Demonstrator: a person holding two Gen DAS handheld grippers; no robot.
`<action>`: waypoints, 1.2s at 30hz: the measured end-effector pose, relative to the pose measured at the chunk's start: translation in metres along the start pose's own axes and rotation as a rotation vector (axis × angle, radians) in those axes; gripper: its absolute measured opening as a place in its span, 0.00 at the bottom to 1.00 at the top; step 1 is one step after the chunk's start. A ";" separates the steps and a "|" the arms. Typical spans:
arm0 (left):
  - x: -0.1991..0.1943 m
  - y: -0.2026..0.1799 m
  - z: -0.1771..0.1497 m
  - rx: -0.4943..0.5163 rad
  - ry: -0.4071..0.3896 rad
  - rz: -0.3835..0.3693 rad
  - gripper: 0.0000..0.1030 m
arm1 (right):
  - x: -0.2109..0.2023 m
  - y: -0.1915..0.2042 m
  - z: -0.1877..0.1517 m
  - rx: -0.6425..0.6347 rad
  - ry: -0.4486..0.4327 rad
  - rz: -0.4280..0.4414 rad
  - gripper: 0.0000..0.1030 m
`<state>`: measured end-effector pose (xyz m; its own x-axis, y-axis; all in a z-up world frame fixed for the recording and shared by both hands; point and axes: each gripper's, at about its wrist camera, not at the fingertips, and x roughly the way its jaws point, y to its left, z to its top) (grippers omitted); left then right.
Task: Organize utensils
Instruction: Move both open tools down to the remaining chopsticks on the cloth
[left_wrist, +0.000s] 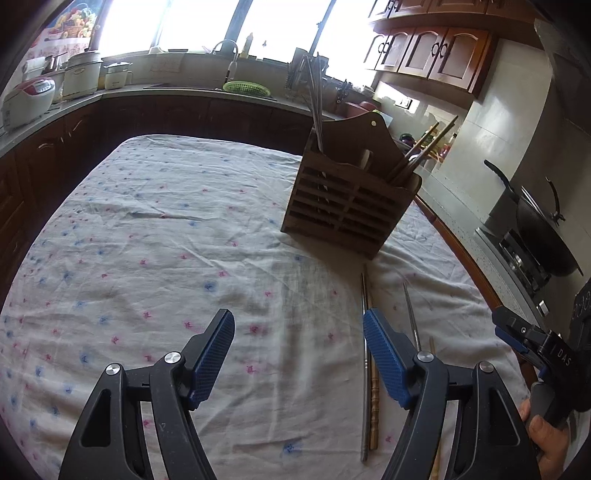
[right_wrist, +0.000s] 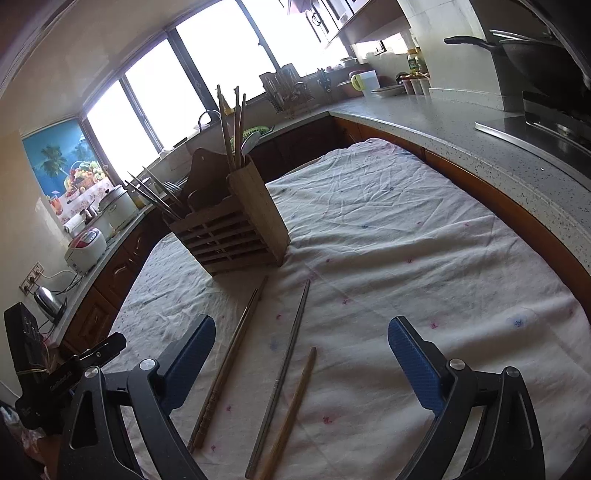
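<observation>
A slatted wooden utensil holder (left_wrist: 347, 199) (right_wrist: 232, 229) stands on the floral tablecloth, with metal chopsticks in one side and wooden ones in the other. Several loose chopsticks lie in front of it: a metal and a wooden one side by side (left_wrist: 367, 369) (right_wrist: 229, 362), another metal one (left_wrist: 412, 317) (right_wrist: 284, 369) and another wooden one (right_wrist: 291, 410). My left gripper (left_wrist: 299, 354) is open and empty, above the cloth left of the chopsticks. My right gripper (right_wrist: 301, 365) is open and empty, its fingers either side of the loose chopsticks. It shows in the left wrist view (left_wrist: 517, 332).
The cloth-covered table (left_wrist: 147, 229) (right_wrist: 424, 236) is ringed by kitchen counters with rice cookers (left_wrist: 29, 99), a sink with a green basket (left_wrist: 245, 88), a dish rack (right_wrist: 284, 90), a kettle (right_wrist: 48, 304) and a wok on the stove (left_wrist: 543, 229).
</observation>
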<state>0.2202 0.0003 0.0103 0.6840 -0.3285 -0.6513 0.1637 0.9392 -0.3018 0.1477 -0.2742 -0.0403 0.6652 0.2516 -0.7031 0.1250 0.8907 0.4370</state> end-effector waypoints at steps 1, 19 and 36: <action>0.003 -0.001 0.001 0.007 0.008 -0.002 0.70 | 0.002 0.000 0.000 -0.002 0.006 -0.001 0.93; 0.124 -0.073 0.006 0.281 0.261 0.048 0.41 | 0.042 -0.014 0.011 0.017 0.094 -0.037 0.55; 0.182 -0.079 0.036 0.337 0.252 0.079 0.32 | 0.120 0.002 0.019 -0.083 0.230 -0.071 0.34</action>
<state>0.3576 -0.1297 -0.0589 0.5155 -0.2295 -0.8256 0.3699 0.9287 -0.0272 0.2418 -0.2493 -0.1125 0.4704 0.2586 -0.8437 0.0983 0.9348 0.3413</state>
